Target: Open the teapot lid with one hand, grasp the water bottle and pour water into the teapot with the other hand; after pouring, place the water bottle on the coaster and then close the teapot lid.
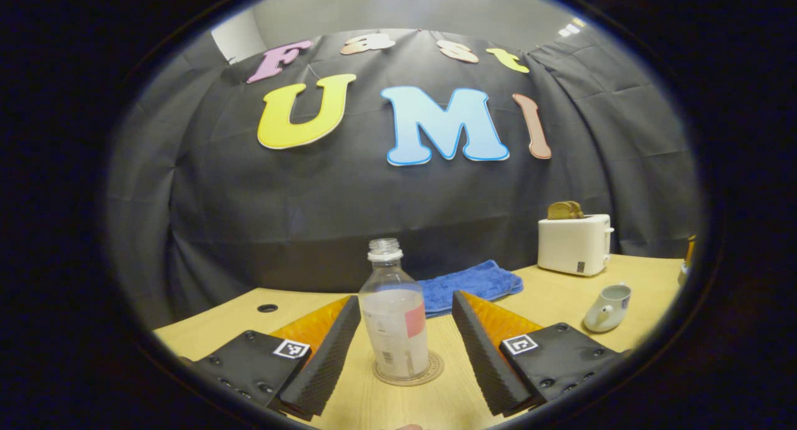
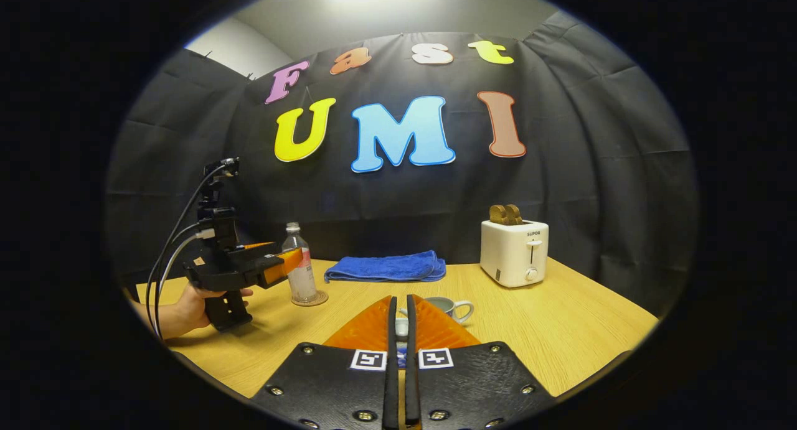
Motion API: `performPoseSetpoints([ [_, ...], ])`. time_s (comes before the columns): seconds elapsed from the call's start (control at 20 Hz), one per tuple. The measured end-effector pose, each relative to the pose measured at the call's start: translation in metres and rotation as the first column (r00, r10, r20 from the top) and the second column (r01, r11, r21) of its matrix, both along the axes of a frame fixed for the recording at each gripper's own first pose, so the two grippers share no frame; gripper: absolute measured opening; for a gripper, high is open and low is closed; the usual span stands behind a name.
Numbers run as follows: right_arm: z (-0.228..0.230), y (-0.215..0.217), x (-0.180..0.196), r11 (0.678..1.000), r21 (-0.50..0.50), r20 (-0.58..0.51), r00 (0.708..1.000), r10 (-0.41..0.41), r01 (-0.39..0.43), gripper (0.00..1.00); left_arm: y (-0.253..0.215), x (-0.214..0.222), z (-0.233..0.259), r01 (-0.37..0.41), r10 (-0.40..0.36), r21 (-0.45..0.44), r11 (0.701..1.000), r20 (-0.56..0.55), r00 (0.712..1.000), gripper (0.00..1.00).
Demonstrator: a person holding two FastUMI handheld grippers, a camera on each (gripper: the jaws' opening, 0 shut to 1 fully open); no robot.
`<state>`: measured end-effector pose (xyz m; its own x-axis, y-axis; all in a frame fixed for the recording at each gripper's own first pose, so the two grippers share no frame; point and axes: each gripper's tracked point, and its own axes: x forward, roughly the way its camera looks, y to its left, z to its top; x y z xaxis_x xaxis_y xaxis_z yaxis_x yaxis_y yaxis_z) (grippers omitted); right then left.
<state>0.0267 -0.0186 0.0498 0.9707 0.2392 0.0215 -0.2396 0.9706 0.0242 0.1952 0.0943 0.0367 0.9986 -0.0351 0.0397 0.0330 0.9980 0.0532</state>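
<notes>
In the left gripper view the left gripper is spread wide, its two ribbed fingers standing on either side of a clear plastic water bottle with a white-and-red label and no cap. The bottle stands upright between them at about 12 o'clock from the fingertips, with a visible gap on each side, so neither finger touches it. It sits on a round pale coaster with a printed ring on the light wooden table. At about 2 o'clock from the bottle lies a small white ceramic teapot with a short spout, well apart from the fingers. Behind the bottle, at 1 o'clock, is a folded blue towel, and farther toward 2 o'clock a white toaster holding brown toast.

In the right gripper view the right gripper is nearly closed, its fingers parallel with only a thin slit between them. Something small and pale sits in that slit, but whether it is pinched cannot be told. The teapot shows just beyond the fingertips at 12 to 1 o'clock, its handle at right. At 10 o'clock a hand holds the left gripper around the bottle.
</notes>
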Motion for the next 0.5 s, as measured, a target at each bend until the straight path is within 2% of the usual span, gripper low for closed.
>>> performPoseSetpoints([
  [0.2,0.007,-0.002,0.015,1.000,0.011,0.024,1.000,-0.009,0.008,0.05,0.002,-0.022,-0.007,-0.005,0.004,-0.036,0.999,-0.030,1.000,1.00],
  [0.3,0.012,-0.005,0.037,0.999,0.028,0.036,0.999,-0.021,0.020,0.04,-0.001,-0.039,-0.010,-0.006,0.005,-0.046,0.999,-0.040,0.999,1.00],
  [0.5,0.013,-0.013,0.085,0.997,-0.013,0.052,0.996,-0.079,0.080,0.04,-0.008,-0.071,-0.007,-0.019,0.018,-0.037,0.999,-0.012,1.000,1.00],
])
